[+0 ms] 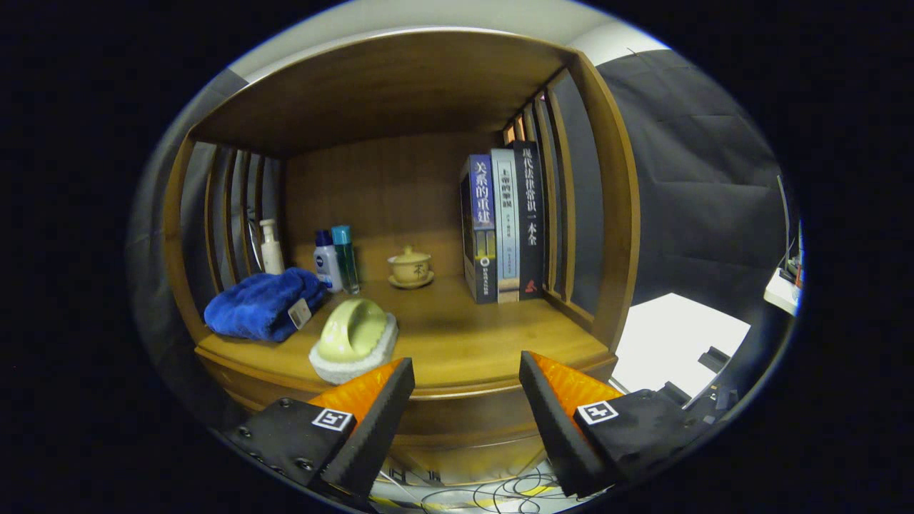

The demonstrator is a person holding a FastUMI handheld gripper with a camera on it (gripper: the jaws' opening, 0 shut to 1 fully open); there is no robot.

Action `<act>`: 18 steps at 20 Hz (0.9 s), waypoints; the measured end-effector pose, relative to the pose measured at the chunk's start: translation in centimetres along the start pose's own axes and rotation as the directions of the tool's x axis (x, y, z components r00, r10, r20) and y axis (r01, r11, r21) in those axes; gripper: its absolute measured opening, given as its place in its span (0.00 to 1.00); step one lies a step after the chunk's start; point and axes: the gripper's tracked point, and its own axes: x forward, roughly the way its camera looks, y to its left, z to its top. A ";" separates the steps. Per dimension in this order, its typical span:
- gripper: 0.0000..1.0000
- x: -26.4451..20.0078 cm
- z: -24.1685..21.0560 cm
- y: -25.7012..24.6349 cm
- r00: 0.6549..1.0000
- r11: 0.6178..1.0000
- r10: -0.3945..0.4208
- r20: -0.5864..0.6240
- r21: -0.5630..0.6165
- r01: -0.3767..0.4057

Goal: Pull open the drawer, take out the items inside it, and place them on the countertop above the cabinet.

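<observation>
My gripper (465, 375) is open with nothing between its fingers, held just in front of the wooden cabinet's countertop (471, 343). On the countertop's near left lies a pale green scrubbing brush with a white base (353, 341), just beyond my left finger. A folded blue towel (264, 303) rests behind it to the left. The cabinet's front edge (464, 421) runs between my fingers; below it the drawer front is mostly hidden.
At the back of the shelf stand a white pump bottle (270, 246), two small bottles (335, 260) and a lidded teacup on a saucer (410, 268). Three upright books (503, 225) lean against the right slats. Cables (493, 492) lie on the floor below.
</observation>
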 end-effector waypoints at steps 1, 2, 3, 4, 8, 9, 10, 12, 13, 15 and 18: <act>0.98 -0.2 1.1 0.3 1.000 1.000 0.005 0.015 0.006 -0.005; 0.98 -0.3 2.0 0.7 0.999 1.000 0.009 0.031 0.011 -0.010; 0.98 -0.6 3.1 1.1 0.999 1.000 0.014 0.049 0.015 -0.015; 0.98 -0.8 4.3 1.5 0.997 1.000 0.023 0.070 0.015 -0.024; 0.98 -1.9 9.0 3.4 0.989 0.999 0.048 0.138 0.009 -0.050; 0.98 -2.2 10.2 3.9 0.987 0.999 0.053 0.154 0.001 -0.054; 0.98 -2.5 11.3 4.5 0.983 0.998 0.059 0.172 -0.009 -0.058; 0.98 -3.1 12.9 5.6 0.979 0.998 0.068 0.192 -0.021 -0.065; 0.98 -3.4 13.5 6.0 0.977 0.997 0.071 0.199 -0.022 -0.068; 0.98 -3.9 14.9 6.9 0.974 0.997 0.079 0.212 -0.022 -0.076; 0.98 -4.5 16.8 7.6 0.969 0.996 0.083 0.234 -0.035 -0.077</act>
